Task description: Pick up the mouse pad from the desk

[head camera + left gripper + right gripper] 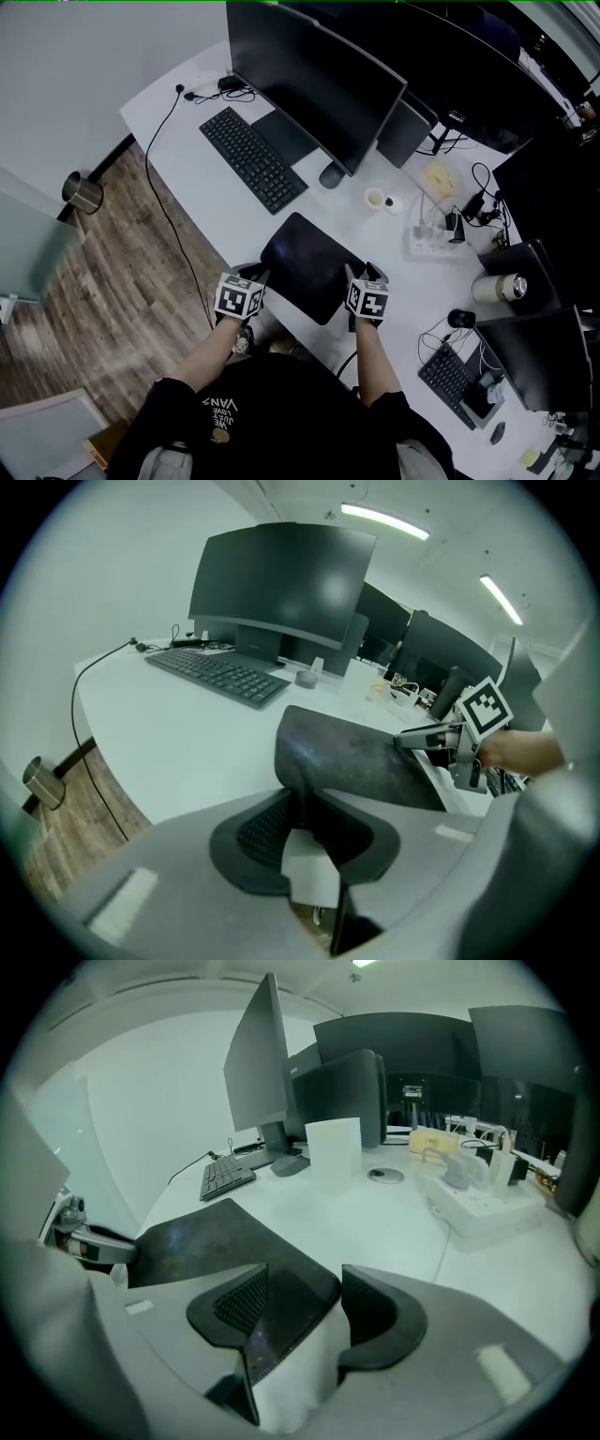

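Observation:
The dark mouse pad [305,262] lies at the front edge of the white desk [225,211], between my two grippers. My left gripper [261,277] is at the pad's left corner. In the left gripper view the jaws of that gripper [302,803] pinch the edge of the mouse pad [356,752], which curls up off the desk there. My right gripper [362,277] is at the pad's right corner. In the right gripper view this gripper [305,1302] stands open, and a corner of the mouse pad [211,1237] lies between its jaws, by the left finger.
A black keyboard [253,159] and a large monitor [314,80] stand behind the pad. A small cup [375,199], a white power strip [433,246] and a metal can [502,288] are to the right. Wooden floor lies below the desk's left edge.

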`<state>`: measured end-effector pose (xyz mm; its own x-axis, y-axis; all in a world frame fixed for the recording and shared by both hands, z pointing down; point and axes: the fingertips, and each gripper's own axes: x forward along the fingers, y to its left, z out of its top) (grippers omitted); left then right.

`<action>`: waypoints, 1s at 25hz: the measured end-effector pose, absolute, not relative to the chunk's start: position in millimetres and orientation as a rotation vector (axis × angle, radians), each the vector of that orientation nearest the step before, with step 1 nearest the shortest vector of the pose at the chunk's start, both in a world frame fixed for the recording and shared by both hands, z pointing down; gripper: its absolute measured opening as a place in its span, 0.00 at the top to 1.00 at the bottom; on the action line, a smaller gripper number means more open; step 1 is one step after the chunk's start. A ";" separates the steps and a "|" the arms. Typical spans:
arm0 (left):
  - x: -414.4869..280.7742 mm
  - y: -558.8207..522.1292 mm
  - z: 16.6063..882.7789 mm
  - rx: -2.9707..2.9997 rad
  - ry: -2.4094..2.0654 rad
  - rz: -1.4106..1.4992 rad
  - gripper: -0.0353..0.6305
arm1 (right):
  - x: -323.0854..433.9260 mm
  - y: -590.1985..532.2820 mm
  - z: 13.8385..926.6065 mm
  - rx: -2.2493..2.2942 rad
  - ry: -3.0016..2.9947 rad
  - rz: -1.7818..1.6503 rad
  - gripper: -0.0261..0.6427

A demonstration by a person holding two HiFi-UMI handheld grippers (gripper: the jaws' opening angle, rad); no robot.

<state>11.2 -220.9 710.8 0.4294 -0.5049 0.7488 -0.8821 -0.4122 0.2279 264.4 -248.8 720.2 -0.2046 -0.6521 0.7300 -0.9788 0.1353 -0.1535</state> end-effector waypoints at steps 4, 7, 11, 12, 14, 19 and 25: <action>10.4 -219.3 711.8 2.064 -1.168 0.785 0.84 | 263.9 -247.4 719.6 1.558 -1.912 0.825 0.61; 10.2 -218.6 713.3 2.063 -1.170 0.783 0.85 | 264.3 -246.5 720.0 1.538 -1.921 0.803 0.61; 10.9 -219.0 714.0 2.061 -1.168 0.765 0.85 | 254.8 -245.1 719.6 1.478 -1.958 0.790 0.74; 10.8 -219.2 713.3 2.061 -1.169 0.761 0.85 | 251.1 -245.0 718.5 1.468 -1.964 0.788 0.80; 10.8 -219.4 711.2 2.066 -1.167 0.754 0.85 | 245.9 -244.6 714.6 1.463 -1.967 0.772 0.85; 12.3 -219.8 701.7 2.087 -1.159 0.688 0.86 | 240.2 -242.4 700.9 1.478 -1.987 0.744 0.89; 13.1 -220.3 690.5 2.125 -1.155 0.636 0.86 | 234.9 -238.8 681.8 1.515 -2.012 0.726 0.89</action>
